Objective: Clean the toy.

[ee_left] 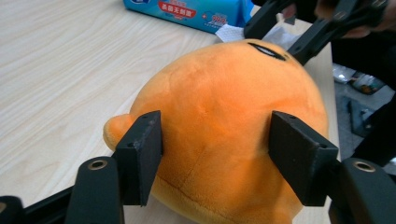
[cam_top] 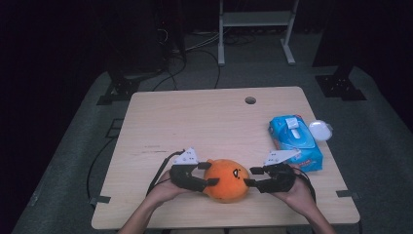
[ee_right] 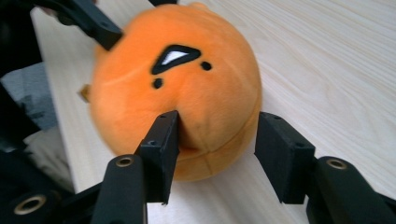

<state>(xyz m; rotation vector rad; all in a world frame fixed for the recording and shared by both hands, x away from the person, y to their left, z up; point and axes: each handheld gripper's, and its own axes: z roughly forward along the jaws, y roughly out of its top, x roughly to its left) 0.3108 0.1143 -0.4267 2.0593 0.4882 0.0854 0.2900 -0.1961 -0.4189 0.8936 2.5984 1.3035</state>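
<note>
High view: orange plush (cam_top: pixel 225 179) near table's (cam_top: pixel 195 117) front edge.

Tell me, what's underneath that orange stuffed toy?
The orange stuffed toy sits directly on the wooden table, between the left gripper and right gripper. Bare wood shows all around it; the patch beneath its base is covered, so anything there is hidden.

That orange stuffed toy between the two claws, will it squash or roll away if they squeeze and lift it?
The orange plush toy looks soft: the right gripper already dents its fabric, so it would probably squash rather than resist. Its fuzzy surface likely grips well. Being rounded, it might roll if nudged, though the left gripper brackets the other side.
</note>
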